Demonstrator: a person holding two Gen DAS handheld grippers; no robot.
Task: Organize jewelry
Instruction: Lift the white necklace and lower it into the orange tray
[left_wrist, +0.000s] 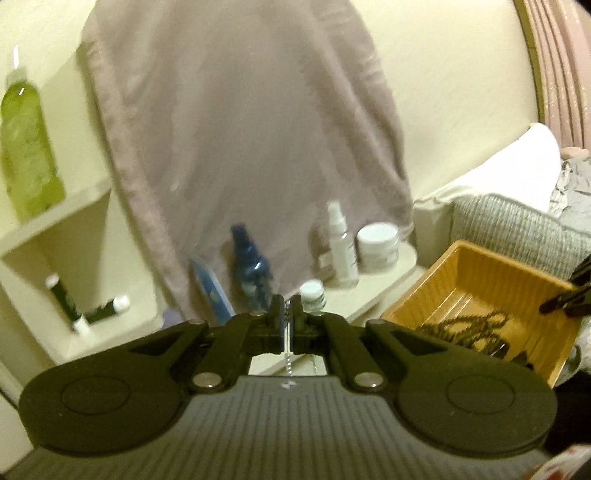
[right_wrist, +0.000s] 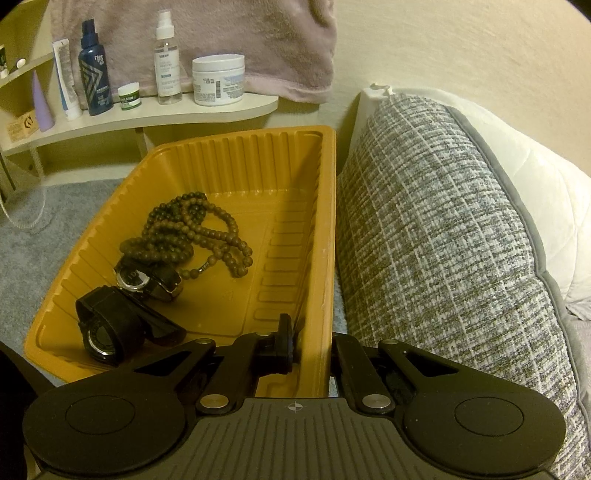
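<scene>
The left gripper (left_wrist: 287, 308) is clenched on a thin silver chain (left_wrist: 287, 360) that dangles below its fingertips. The right gripper (right_wrist: 299, 332) is clamped on the near right wall of the mustard plastic tray (right_wrist: 325, 206); beyond lie two wristwatches (right_wrist: 110, 325) and a brown bead necklace (right_wrist: 195, 236).

Brown bead necklace (right_wrist: 192, 236) coiled in orange tray (right_wrist: 236, 147), two watches (right_wrist: 147, 280) beside it
</scene>
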